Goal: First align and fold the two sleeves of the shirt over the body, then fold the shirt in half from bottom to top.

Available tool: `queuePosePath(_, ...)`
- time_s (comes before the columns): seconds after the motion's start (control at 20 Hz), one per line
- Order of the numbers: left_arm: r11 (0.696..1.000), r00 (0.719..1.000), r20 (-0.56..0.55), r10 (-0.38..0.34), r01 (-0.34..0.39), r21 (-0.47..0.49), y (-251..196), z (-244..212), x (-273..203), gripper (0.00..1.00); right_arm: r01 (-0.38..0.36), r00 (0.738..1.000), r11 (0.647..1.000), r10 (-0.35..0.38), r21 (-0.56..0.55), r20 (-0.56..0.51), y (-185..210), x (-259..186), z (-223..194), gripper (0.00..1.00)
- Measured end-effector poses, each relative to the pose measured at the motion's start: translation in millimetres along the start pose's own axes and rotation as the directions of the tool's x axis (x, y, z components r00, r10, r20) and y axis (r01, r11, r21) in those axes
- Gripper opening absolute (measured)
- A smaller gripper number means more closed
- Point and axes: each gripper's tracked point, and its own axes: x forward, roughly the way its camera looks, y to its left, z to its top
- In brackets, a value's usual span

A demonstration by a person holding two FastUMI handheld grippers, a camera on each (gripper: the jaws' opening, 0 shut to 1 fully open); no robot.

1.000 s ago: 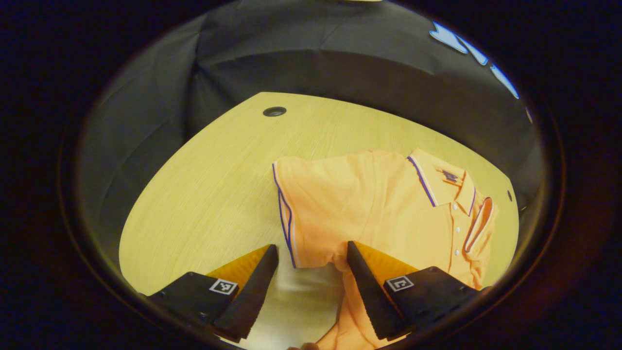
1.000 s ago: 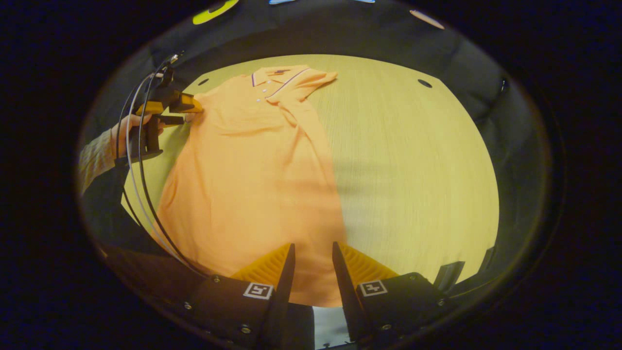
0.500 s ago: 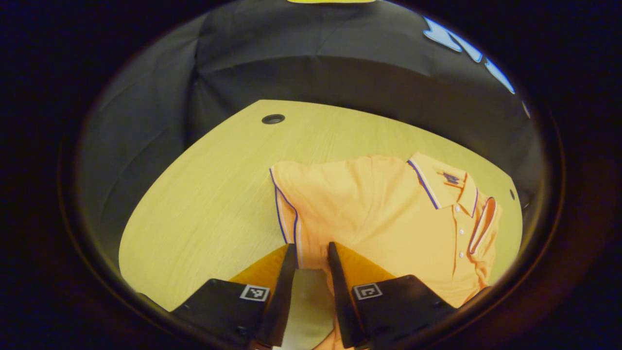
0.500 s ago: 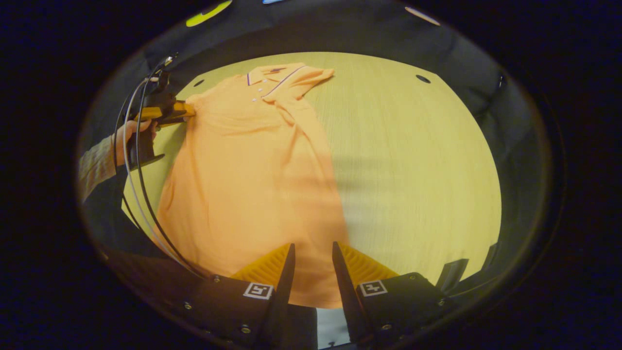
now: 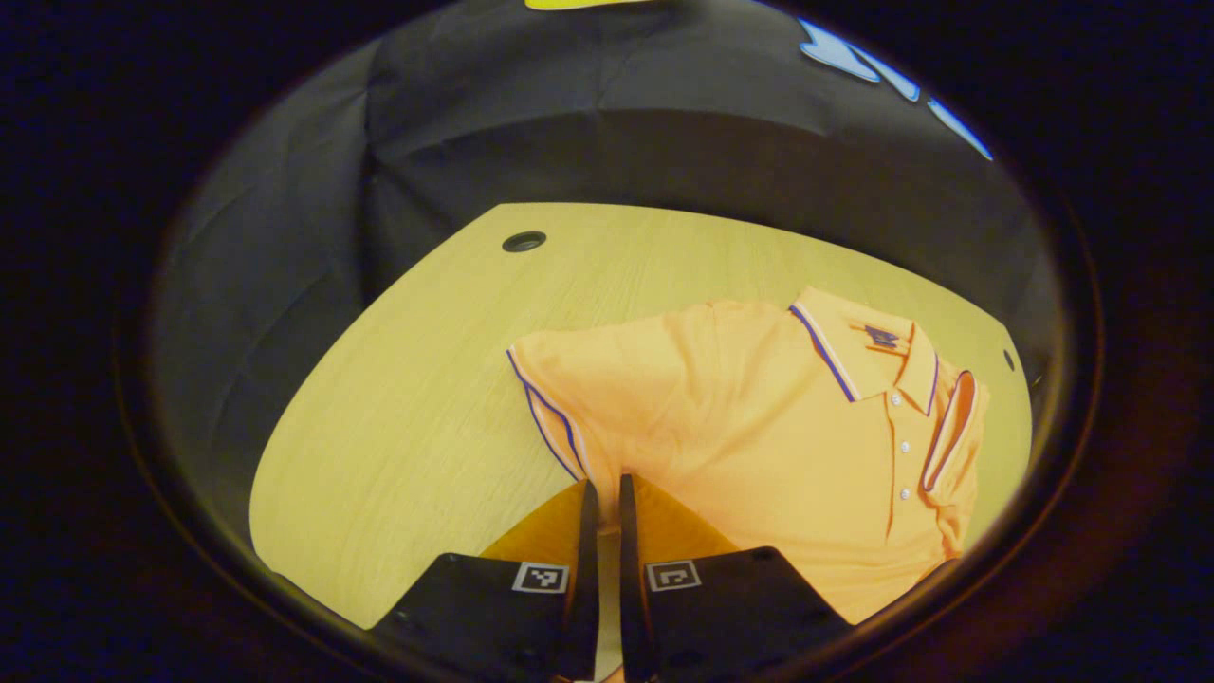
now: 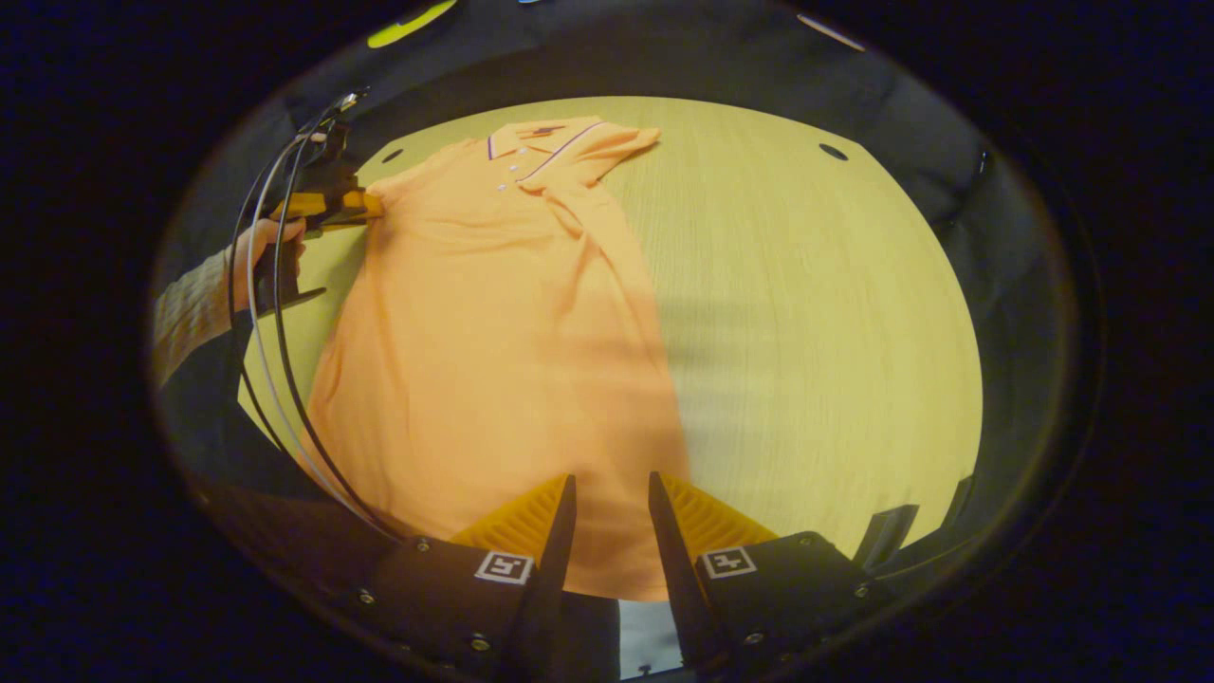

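An orange polo shirt with blue-striped trim lies face up on the wooden table. In the left gripper view my left gripper is shut on the lower edge of the near sleeve, by its striped cuff. The other sleeve's cuff lies folded beside the button placket. In the right gripper view the shirt stretches away from me, collar far. My right gripper stands open above the hem, fabric showing between its fingers. The left gripper pinches the sleeve at far left, held by a hand.
Black cables run from the left gripper down past a sleeve-covered forearm. The table has round cable holes. Bare wood lies right of the shirt. Black cloth walls surround the table.
My left gripper has closed from wide open onto the sleeve edge and the sleeve has lifted and puckered slightly. The right gripper has stayed put over the hem.
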Motion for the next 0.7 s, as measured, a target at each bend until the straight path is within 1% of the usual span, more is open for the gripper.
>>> queuePosePath(0.1,0.998,0.999,0.046,0.001,-0.004,0.055,-9.5,14.2,-8.4,0.16,0.001,1.000,1.000,-0.001,0.006,0.003,-0.5,0.2,-0.1,0.50)
queuePosePath(0.2,0.990,0.995,0.100,-0.017,0.002,0.143,-25.8,30.4,-18.5,0.16,0.000,1.000,1.000,0.000,0.017,0.005,-1.3,0.3,-0.7,0.50)
queuePosePath(0.35,0.957,0.981,0.177,-0.082,0.028,0.288,-63.5,51.5,-36.5,0.16,-0.003,1.000,0.999,0.003,0.035,0.007,-1.3,1.4,-0.7,0.50)
queuePosePath(0.45,0.919,0.965,0.221,-0.142,0.046,0.390,-94.5,60.0,-50.6,0.16,-0.005,1.000,0.999,0.005,0.043,0.007,-1.7,1.7,-2.1,0.50)
queuePosePath(0.55,0.870,0.946,0.244,-0.214,0.070,0.488,-127.3,59.8,-64.9,0.16,-0.006,1.000,0.999,0.006,0.049,0.007,-2.2,1.8,-3.1,0.50)
queuePosePath(0.6,0.846,0.938,0.245,-0.247,0.085,0.526,-142.7,55.6,-72.4,0.16,-0.006,1.000,0.999,0.005,0.053,0.008,-2.4,1.8,-4.4,0.53)
queuePosePath(0.65,0.825,0.932,0.238,-0.274,0.101,0.556,-157.4,50.3,-76.5,0.16,-0.005,1.000,0.998,0.005,0.057,0.010,-2.8,1.6,-4.1,0.50)
queuePosePath(0.7,0.807,0.929,0.228,-0.293,0.112,0.580,-168.8,42.7,-78.7,0.16,-0.004,1.000,0.998,0.003,0.061,0.011,-3.4,1.8,-5.1,0.50)
